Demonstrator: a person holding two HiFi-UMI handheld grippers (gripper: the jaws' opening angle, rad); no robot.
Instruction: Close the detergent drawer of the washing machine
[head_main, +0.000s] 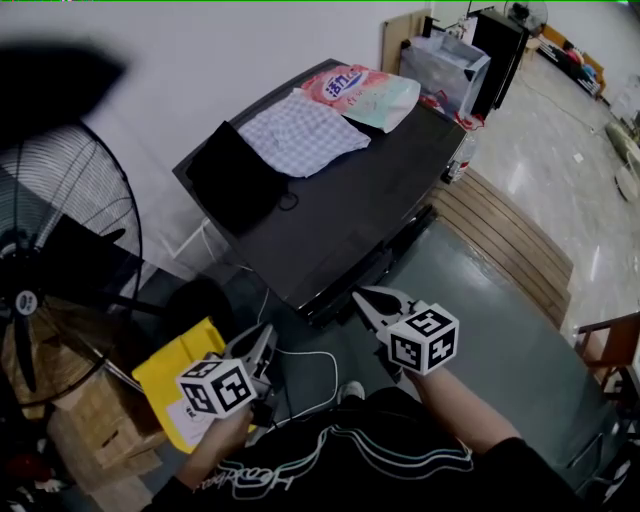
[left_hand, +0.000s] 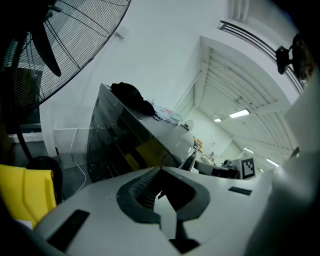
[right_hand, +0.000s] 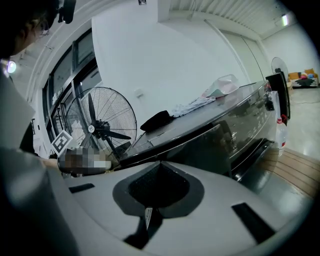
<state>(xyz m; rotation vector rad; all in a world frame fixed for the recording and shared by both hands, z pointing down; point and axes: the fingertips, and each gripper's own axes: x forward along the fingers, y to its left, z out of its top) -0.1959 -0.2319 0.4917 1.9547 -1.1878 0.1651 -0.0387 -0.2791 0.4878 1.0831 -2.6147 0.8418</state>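
both my jaws are pressed together, holding nothing. my left gripper (head_main: 266, 332) sits at lower centre-left and my right gripper (head_main: 360, 297) just right of it. the black washing machine (head_main: 350, 210) fills mid-frame, its front edge near my right jaws. i cannot pick out the detergent drawer on that dark front.

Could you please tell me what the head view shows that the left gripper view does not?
Only the head view shows the wooden platform and the marker cube on the left gripper. Only the left gripper view shows the ceiling lights. Both show the washing machine, the fan and the yellow bag.
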